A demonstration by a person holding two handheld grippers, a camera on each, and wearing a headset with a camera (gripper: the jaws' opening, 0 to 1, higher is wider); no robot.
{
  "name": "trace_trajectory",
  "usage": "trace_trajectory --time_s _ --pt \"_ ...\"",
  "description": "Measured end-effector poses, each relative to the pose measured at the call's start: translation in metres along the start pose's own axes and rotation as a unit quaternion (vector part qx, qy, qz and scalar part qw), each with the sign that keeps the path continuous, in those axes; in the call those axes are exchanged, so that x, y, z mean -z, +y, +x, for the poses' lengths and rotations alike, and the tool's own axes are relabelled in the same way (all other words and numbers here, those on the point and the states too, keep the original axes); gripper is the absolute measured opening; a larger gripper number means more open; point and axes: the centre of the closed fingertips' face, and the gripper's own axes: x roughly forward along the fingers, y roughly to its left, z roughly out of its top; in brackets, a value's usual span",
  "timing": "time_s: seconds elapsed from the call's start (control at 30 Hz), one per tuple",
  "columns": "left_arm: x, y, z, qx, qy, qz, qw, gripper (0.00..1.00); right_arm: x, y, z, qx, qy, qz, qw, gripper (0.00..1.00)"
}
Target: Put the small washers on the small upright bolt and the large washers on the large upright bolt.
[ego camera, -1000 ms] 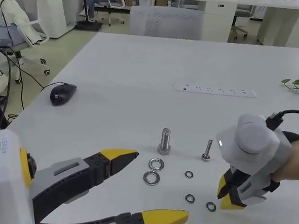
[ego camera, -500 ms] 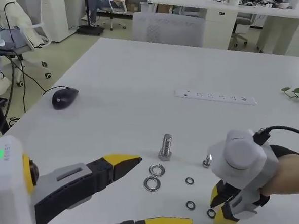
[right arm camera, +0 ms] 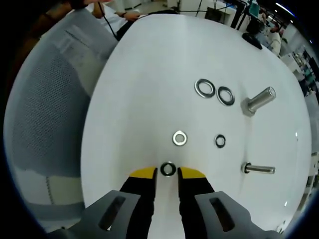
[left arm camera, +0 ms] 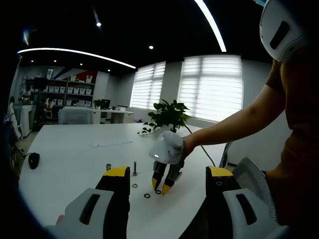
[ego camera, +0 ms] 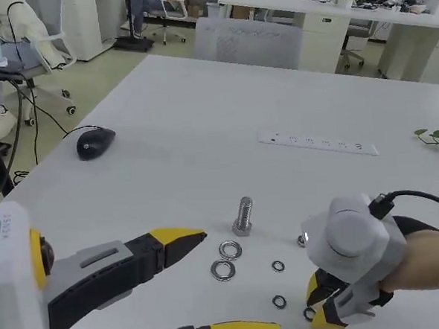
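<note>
Small washer (right arm camera: pixel 168 169): flat on table (right arm camera: pixel 129 99), between yellow jaw tips.
Right gripper (right arm camera: pixel 168 174): jaws narrowly apart, straddling this washer.
Left gripper (left arm camera: pixel 168 172): jaws wide apart, near large washers (ego camera: pixel 223 269).

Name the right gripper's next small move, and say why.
Probably shut the right gripper on the small silver metal washer: that washer lies flat on the white table, between the tips of the open yellow-tipped jaws, not yet gripped.
</note>
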Motion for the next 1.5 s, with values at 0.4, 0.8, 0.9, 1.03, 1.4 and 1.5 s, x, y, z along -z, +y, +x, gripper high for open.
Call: trace_trajectory --time_s 0.4,0.8,0.9,1.03,1.4,1.5 --pt "0.001 0.0 0.0 -0.001 0.001 0.001 1.0 0.61 0.001 -0.002 0.0 0.001 -0.002 0.004 1.0 0.13" --pt "0.002 0.001 0.001 0.002 0.003 0.001 1.0 0.61 0.006 -0.026 -0.024 0.016 0.007 0.017 0.9997 0.12" --pt "0.001 0.0 0.002 0.004 0.003 0.002 1.0 0.61 0.007 -0.04 -0.037 0.031 0.01 0.018 0.9993 0.12" --pt "0.0 -0.001 0.004 0.007 0.001 0.002 1.0 0.61 0.003 -0.056 -0.052 0.048 0.003 0.022 0.9986 0.12" --pt "0.003 0.002 0.004 0.006 0.004 -0.002 1.0 0.61 0.002 -0.104 -0.08 0.097 0.013 0.022 0.9949 0.12" --pt "0.002 0.001 0.004 0.006 0.004 -0.003 1.0 0.61 -0.003 -0.114 -0.083 0.103 0.013 0.024 0.9944 0.12"
